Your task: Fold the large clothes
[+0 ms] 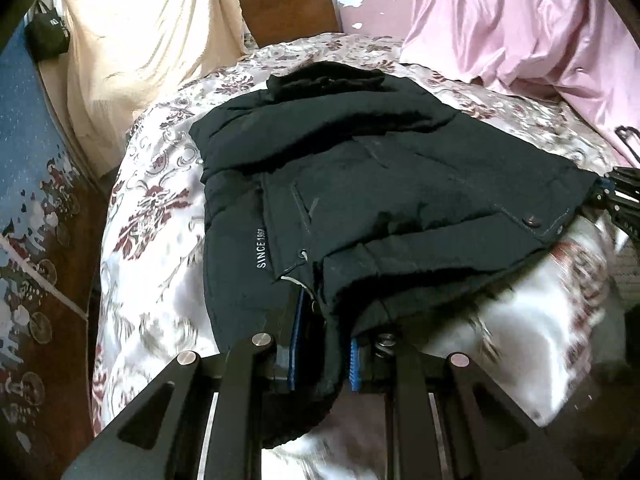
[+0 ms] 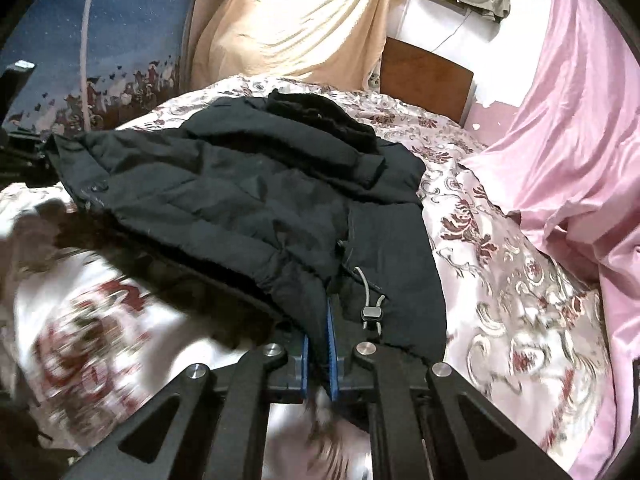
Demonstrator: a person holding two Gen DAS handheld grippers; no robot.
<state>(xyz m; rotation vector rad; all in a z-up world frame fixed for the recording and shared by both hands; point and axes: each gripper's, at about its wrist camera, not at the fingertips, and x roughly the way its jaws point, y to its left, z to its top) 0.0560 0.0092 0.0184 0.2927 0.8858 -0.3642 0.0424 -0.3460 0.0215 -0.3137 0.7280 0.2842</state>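
In the left wrist view, the left tool is clenched on the hem of the dark jacket, fabric bunched between its blue-edged fingers. The jacket lies across the middle of the bed, collar toward the wooden headboard, on a floral bedspread. Only this view shows the white lettering "SINCE 19.." along a panel near the hem, and a metal snap button near the lifted corner. At the bed's right edge the other tool appears, touching that far corner of the jacket. A cream cloth hangs by the headboard and pink sheeting covers the right side.

In the right wrist view, the right tool is closed tight on the jacket's hem, cloth pinched between its pads. Only here does a grey drawcord with a toggle show, lying on the jacket just beside the fingers. The near bedspread is motion-blurred. A blue patterned hanging fills the upper left.
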